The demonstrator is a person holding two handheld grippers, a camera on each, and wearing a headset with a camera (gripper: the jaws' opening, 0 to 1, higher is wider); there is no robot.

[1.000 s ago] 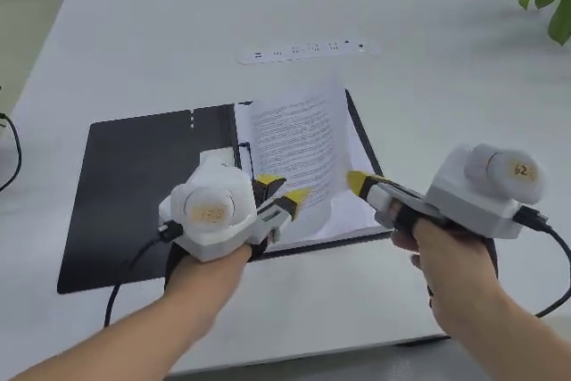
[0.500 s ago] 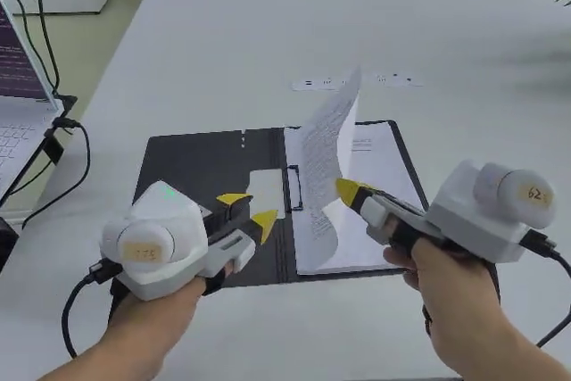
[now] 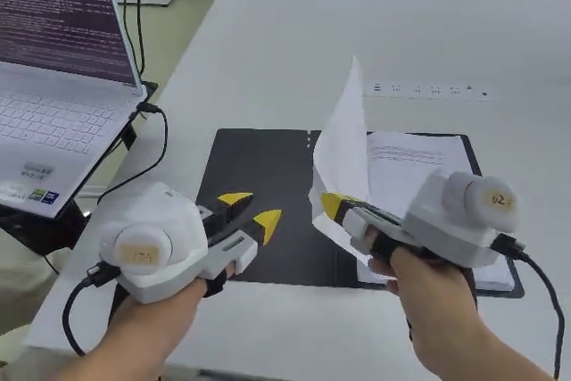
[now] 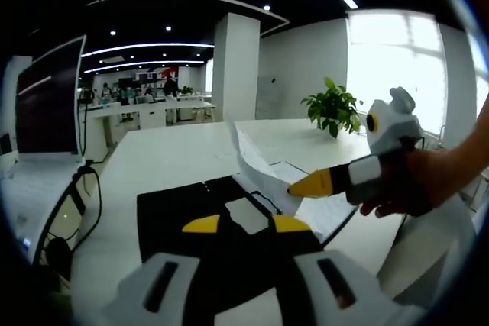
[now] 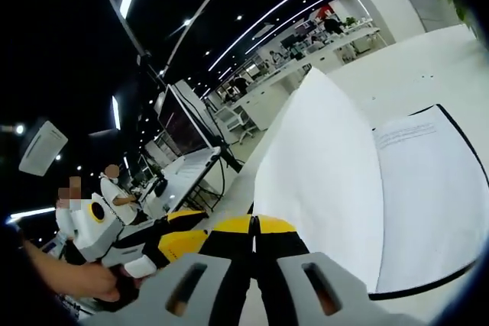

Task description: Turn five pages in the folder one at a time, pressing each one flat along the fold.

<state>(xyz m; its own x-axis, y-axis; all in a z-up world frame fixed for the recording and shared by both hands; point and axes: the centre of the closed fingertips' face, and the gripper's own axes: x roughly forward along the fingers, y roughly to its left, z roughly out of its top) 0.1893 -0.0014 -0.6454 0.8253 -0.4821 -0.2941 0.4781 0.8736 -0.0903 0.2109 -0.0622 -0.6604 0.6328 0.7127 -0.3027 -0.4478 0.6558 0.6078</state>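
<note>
Now, upright page (image 3: 343,149) edge pinched in right gripper (image 3: 330,207); left gripper (image 3: 252,207) released, apart, over bare folder (image 3: 259,167).

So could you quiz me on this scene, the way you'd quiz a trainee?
1. True or false: the left gripper is clamped on the page.
2. What sits to the left of the black folder? A) a mug B) a laptop C) a lamp
3. Fill in: the upright page is pinched by the ____ gripper.
Key: 1 false, its jaws are open and hold nothing. 2 B. 3 right: the right gripper is shut on it.
</note>
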